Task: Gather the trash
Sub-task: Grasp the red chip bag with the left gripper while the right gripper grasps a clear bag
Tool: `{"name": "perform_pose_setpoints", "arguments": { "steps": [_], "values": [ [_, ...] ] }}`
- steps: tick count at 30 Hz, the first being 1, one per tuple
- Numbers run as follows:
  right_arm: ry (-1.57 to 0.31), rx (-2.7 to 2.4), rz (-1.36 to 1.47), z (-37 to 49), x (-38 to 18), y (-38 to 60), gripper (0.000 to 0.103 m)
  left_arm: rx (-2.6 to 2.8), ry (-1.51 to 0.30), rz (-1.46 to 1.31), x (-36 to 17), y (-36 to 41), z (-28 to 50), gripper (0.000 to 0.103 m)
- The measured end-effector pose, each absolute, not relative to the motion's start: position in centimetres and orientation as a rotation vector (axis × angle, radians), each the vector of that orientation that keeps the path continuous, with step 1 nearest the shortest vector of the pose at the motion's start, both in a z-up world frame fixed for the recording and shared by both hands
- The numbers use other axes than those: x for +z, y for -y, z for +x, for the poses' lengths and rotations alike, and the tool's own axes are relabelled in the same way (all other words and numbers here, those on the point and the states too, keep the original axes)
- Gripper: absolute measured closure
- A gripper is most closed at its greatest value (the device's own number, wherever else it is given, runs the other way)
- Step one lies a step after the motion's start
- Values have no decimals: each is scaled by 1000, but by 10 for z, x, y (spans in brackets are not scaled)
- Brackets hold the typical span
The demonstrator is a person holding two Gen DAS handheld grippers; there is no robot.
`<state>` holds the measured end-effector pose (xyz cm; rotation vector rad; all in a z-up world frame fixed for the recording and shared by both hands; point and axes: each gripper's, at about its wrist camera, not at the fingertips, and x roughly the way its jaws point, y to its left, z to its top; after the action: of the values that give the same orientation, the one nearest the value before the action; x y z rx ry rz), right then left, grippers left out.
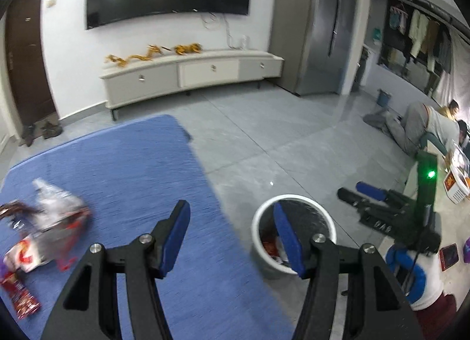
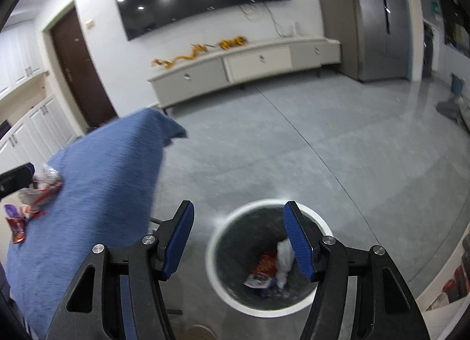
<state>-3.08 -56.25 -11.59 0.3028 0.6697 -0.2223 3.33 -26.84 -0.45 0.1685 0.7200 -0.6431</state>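
The left gripper (image 1: 232, 237) hangs wide apart and empty over the edge of a blue-covered worktop (image 1: 132, 169). Crumpled snack wrappers (image 1: 47, 228) lie at its left end. On the grey tile floor beside it stands a white trash bin (image 1: 258, 240) with litter inside. The right gripper (image 1: 367, 196) reaches in beyond it.

Blue cloth (image 1: 123, 169); beside it white-rimmed bin (image 2: 226, 290), grey inside; red-white wrappers (image 1: 44, 228) on cloth; gripper pads (image 2: 299, 243) blue.
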Motion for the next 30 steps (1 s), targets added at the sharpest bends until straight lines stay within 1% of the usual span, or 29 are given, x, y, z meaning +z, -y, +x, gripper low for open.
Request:
{"name": "perform_pose_setpoints", "arguments": {
  "steps": [4, 8, 13, 18, 21, 24, 28, 29, 30],
  "values": [
    [-638, -157, 254, -29, -87, 524, 41, -570, -692, 145, 1, 216, 25, 45],
    [-626, -75, 220, -21, -68, 484, 41, -472, -672, 95, 2, 147, 18, 45],
    [-638, 40, 168, -1, -58, 428, 41, -325, -646, 69, -6, 62, 17, 45],
    [-673, 220, 82, 34, -56, 346, 40, -200, -661, 84, -27, -8, 25, 45],
    [-682, 303, 19, 51, -60, 300, 36, -191, -680, 105, -39, -29, 33, 45],
    [-687, 378, -54, 73, -70, 254, 34, -199, -702, 116, -49, -32, 41, 46],
    [-695, 418, -117, 93, -80, 219, 34, -218, -739, 78, -63, -33, 57, 46],
    [-698, 422, -137, 100, -83, 211, 34, -222, -745, 75, -65, -36, 63, 47],
    [-700, 422, -146, 105, -84, 207, 34, -226, -754, 70, -68, -37, 68, 50]
  ]
}}
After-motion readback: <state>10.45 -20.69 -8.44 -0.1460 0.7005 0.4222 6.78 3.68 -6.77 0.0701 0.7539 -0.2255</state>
